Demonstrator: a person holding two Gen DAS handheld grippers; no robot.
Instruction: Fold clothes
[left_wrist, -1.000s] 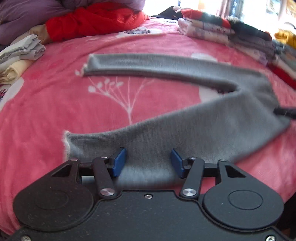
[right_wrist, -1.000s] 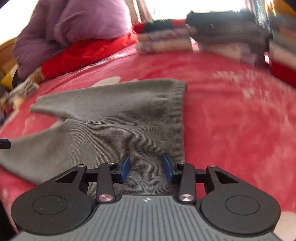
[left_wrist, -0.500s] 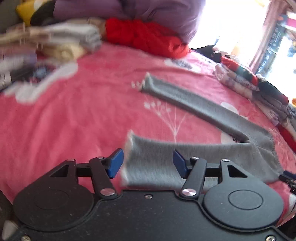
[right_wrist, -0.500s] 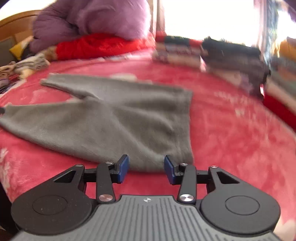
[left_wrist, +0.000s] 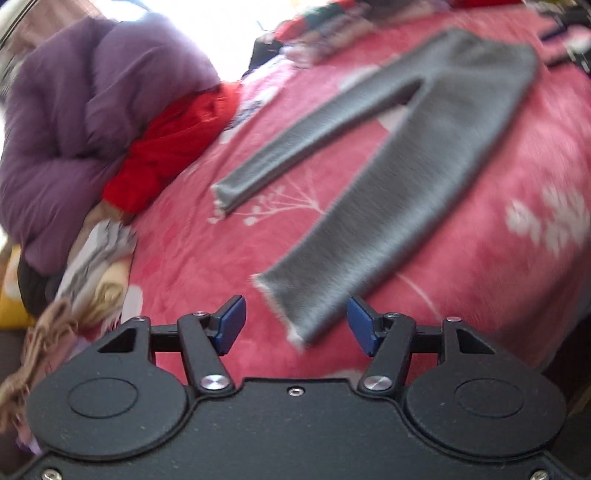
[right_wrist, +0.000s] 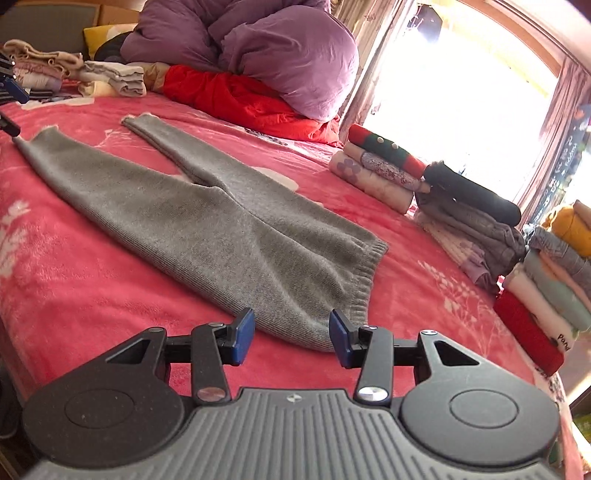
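Grey knitted leggings (right_wrist: 207, 221) are lying flat on the pink floral blanket (right_wrist: 74, 288) that is covering the bed, both legs spread apart in a narrow V and the ribbed waistband (right_wrist: 364, 280) facing the right gripper (right_wrist: 291, 334). That gripper's jaws are opening just above the waist corner, blue pads either side of the cloth and not pressing on it. At the far end, the left gripper (left_wrist: 295, 325) is hovering over the nearer leg's cuff (left_wrist: 280, 306); its jaws are standing well apart and, as far as the blurred picture allows, gripping nothing. A purple duvet (right_wrist: 280, 48) is lying heaped over red bedding (right_wrist: 236, 96) at the head of the bed. Stacks of folded clothes (right_wrist: 399, 173) are sitting along the window side, and another pile (right_wrist: 110, 77) near the headboard.
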